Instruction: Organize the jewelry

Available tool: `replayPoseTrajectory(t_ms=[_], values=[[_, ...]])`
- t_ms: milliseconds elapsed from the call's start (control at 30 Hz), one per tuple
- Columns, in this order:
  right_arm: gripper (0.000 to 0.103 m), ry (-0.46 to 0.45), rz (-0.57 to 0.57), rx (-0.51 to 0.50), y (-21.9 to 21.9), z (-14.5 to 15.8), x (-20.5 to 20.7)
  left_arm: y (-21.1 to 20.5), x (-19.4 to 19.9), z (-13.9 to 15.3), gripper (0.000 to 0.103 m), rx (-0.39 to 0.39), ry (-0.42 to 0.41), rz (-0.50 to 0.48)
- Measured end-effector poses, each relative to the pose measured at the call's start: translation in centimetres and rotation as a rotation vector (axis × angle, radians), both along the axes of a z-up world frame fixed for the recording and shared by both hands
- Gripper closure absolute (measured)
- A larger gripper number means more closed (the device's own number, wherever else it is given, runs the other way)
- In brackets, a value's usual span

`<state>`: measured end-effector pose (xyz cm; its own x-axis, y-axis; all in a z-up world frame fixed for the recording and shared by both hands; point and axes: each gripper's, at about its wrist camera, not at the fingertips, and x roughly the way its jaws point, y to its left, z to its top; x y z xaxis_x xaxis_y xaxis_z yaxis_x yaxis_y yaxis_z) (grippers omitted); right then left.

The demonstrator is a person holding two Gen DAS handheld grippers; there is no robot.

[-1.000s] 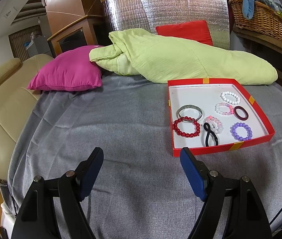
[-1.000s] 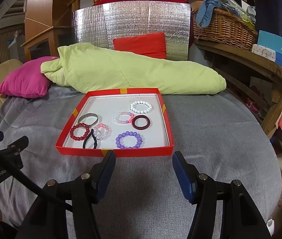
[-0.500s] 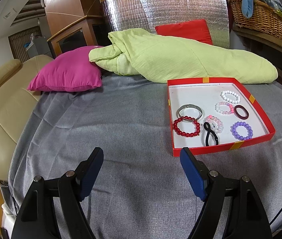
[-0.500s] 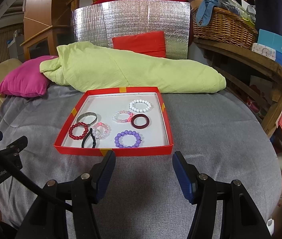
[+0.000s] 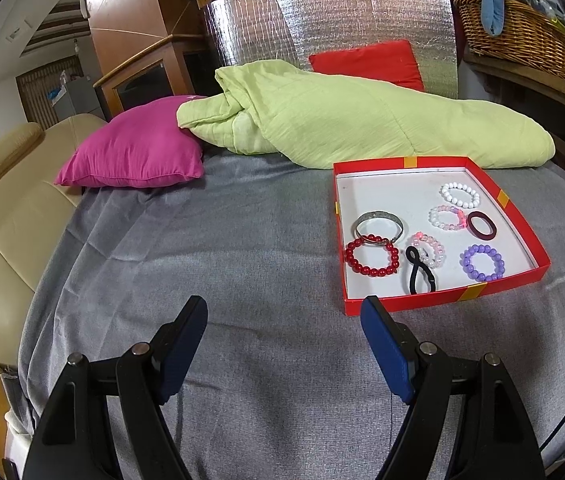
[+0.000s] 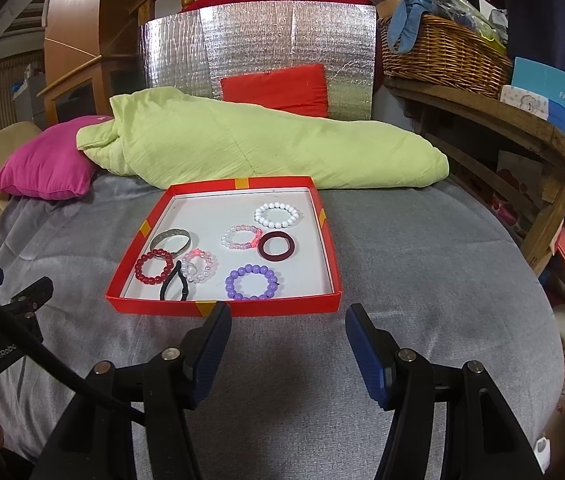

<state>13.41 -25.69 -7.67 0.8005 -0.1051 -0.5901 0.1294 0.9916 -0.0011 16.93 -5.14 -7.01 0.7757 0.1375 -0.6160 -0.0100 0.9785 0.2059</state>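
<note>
Over the last second almost nothing changed: the red tray (image 6: 324, 216) sat a touch lower and nearer in your right wrist view, so you had eased that hand slightly toward it, while your left view held steady. No bracelet shifted in that time.

Your left tongs (image 5: 284, 340) were released, jaws spread wide with nothing between them, hovering over the grey bedcover (image 5: 202, 260) with the tray at about 1 o'clock. Your right tongs (image 6: 287, 346) were likewise released and empty, the tray's near wall straight ahead at 12 o'clock, just beyond the fingertips.

All the jewelry lay inside the tray. In the right view the white bead bracelet (image 6: 277, 215) was farthest, the pale pink bracelet (image 6: 241, 237) and the dark maroon ring (image 6: 276, 245) touching at mid-tray, and the purple bead bracelet (image 6: 252, 282) nearest. At 10 o'clock was the crowded part: the silver bangle (image 6: 170, 241) overlapped the red bead bracelet (image 6: 154, 267), and the black hair tie (image 6: 174, 283) lay across the clear pink bracelet (image 6: 200, 266).

That small approach suggests you were lining up on the tray, but the scene fits either a sort still to be done or pieces already gathered in; the overlapping cluster is the only untidy part.
</note>
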Motion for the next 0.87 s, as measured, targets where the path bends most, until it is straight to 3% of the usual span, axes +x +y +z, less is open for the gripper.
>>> replayPoseTrajectory(t_ms=[700, 867], values=[[0.04, -0.007, 0.002, -0.006, 0.3, 0.1, -0.1, 0.0, -0.3, 0.2, 0.023, 0.002, -0.013, -0.003], [0.04, -0.024, -0.006, 0.006, -0.1, 0.5, -0.2, 1.1, -0.1, 0.4, 0.023, -0.032, -0.018, -0.007]])
